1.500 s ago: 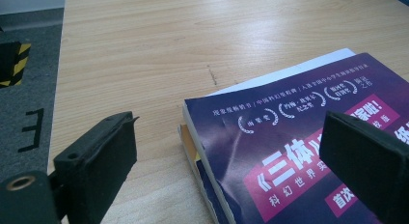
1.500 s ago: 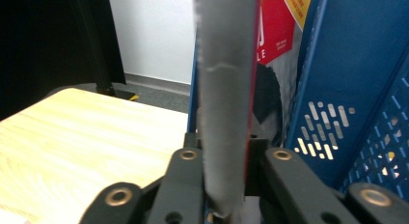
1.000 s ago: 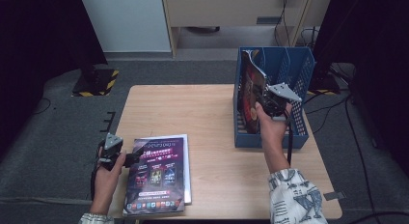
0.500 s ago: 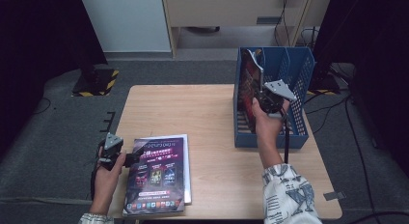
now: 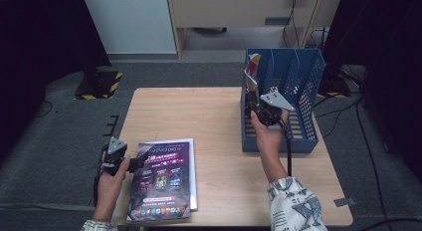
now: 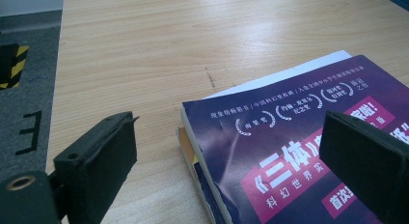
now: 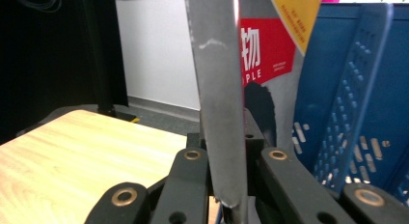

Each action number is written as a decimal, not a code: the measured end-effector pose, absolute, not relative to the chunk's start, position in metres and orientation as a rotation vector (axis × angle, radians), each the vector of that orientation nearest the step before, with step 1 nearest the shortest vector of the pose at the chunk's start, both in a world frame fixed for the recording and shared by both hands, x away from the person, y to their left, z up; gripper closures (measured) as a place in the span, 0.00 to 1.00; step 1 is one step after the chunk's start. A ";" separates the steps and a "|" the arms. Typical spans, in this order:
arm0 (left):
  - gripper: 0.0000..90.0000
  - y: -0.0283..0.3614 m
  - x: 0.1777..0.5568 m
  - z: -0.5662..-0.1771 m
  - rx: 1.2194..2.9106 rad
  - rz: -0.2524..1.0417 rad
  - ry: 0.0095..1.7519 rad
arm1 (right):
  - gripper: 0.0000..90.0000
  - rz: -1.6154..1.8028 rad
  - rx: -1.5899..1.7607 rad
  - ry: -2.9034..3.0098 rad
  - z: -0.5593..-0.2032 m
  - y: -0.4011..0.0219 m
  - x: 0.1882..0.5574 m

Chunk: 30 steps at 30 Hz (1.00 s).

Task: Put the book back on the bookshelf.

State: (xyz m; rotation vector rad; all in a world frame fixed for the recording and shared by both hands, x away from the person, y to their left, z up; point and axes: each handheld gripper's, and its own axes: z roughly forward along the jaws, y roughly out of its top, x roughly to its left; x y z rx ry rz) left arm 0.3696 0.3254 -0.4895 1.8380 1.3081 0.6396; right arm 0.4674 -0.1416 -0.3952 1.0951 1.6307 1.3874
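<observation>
- Left gripper (image 5: 130,163): black body, grey three-cornered plate on top with dark spots near its corners. In the left gripper view, two blocky matt black jaws, blunt-ended, rough at the edges; one brass-ringed hole at the base of the left jaw.
- Right gripper (image 5: 259,105): black body, larger grey three-cornered plate on top. Black cable trails from it along the forearm. In the right gripper view, black linkage arms with brass-ringed pivot holes and small plain screw holes.
- Right sleeve (image 5: 293,203): pale fabric, dark blue-grey angular print.
- Left cuff, at the bottom edge: same pale patterned cloth.
</observation>
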 end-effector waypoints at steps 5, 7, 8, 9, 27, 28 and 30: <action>0.06 0.325 0.369 -0.489 1.842 0.638 1.305 | 0.94 1.408 1.074 1.650 -0.397 -0.138 0.460; 0.06 0.325 0.370 -0.490 1.841 0.638 1.305 | 0.94 1.411 1.073 1.653 -0.397 -0.138 0.458; 0.06 0.324 0.369 -0.490 1.842 0.637 1.305 | 0.94 1.408 1.070 1.657 -0.398 -0.138 0.457; 0.06 0.324 0.369 -0.490 1.842 0.637 1.305 | 0.94 1.403 1.067 1.658 -0.398 -0.138 0.456; 0.06 0.323 0.369 -0.489 1.845 0.637 1.300 | 0.91 1.442 1.113 1.690 -0.401 -0.138 0.446; 0.06 0.323 0.369 -0.489 1.845 0.636 1.300 | 0.91 1.442 1.112 1.692 -0.401 -0.137 0.446; 0.06 0.324 0.369 -0.489 1.843 0.636 1.300 | 0.90 1.440 1.111 1.693 -0.401 -0.136 0.446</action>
